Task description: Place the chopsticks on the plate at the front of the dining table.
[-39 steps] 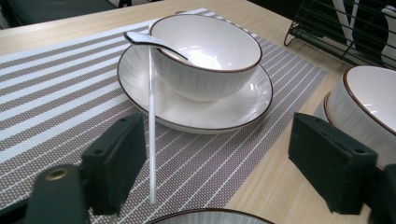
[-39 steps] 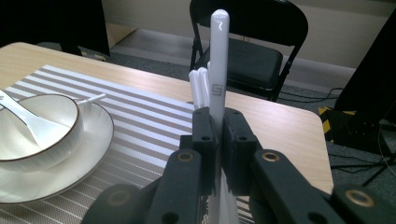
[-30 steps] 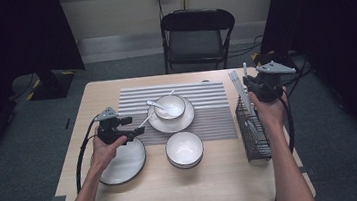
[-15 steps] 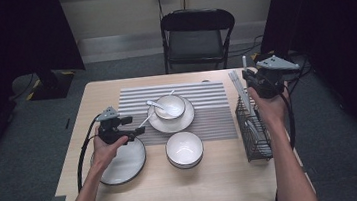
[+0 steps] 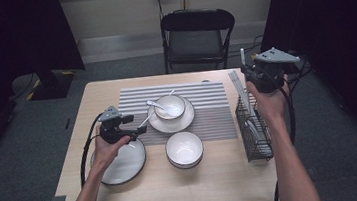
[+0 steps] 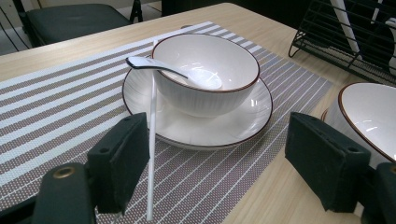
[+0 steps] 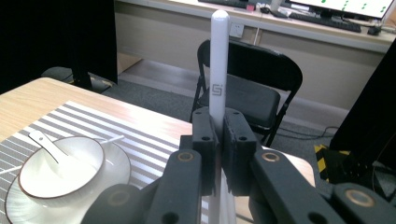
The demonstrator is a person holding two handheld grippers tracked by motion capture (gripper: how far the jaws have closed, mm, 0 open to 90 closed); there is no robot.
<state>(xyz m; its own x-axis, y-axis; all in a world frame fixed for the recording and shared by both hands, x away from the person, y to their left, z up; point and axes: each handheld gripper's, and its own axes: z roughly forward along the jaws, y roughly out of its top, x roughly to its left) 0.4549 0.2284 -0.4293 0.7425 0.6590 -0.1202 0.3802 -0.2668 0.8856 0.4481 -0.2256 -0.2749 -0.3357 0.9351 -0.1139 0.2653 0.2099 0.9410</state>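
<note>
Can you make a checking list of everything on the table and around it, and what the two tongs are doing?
Surface: wooden table with a striped mat.
Job's things: white chopstick upright in the right tongs; another chopstick leaning on the saucer; wire rack at the table's right edge with more chopsticks.
Clutter: bowl with spoon on the saucer; empty bowl; plate.
Grippers: left tongs open, over the mat near the plate; right tongs shut on the chopstick, above the rack.
Cables: black cable loops from the left tongs.
Surroundings: folding chair, dark curtains, grey floor.
</note>
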